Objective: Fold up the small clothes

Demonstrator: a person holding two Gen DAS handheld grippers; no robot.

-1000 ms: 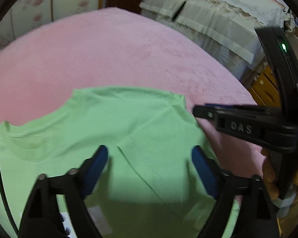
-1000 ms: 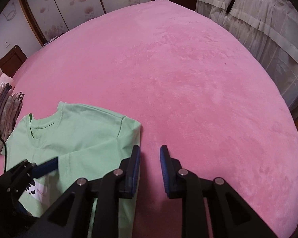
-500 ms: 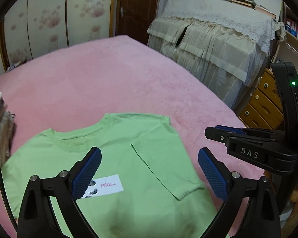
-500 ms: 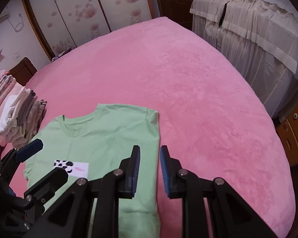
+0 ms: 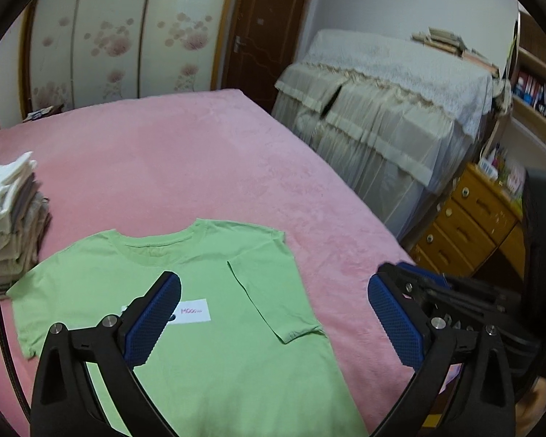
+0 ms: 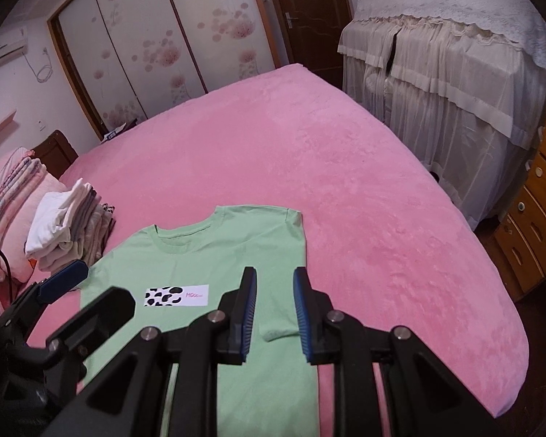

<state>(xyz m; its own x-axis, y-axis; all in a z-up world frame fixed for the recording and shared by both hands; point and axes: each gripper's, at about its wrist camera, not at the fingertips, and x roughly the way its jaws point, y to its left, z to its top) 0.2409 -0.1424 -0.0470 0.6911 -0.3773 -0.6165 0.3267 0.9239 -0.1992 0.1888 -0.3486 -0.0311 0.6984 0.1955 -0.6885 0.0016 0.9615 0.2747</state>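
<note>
Green cotton T-shirt (image 5: 214,327), one sleeve (image 5: 273,302) folded inward, lies on plush pink blanket (image 5: 200,167).

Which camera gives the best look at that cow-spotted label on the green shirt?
The right wrist view: the label lies fully visible on the shirt. In the left wrist view, the left tongs cover its spotted half.

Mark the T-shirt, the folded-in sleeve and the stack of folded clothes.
T-shirt (image 6: 207,255): right wrist view, on the chest below the collar.
Sleeve (image 5: 273,291): left wrist view, mid-panel of the folded-in sleeve.
Stack (image 6: 69,225): right wrist view, on the white top garment.
</note>
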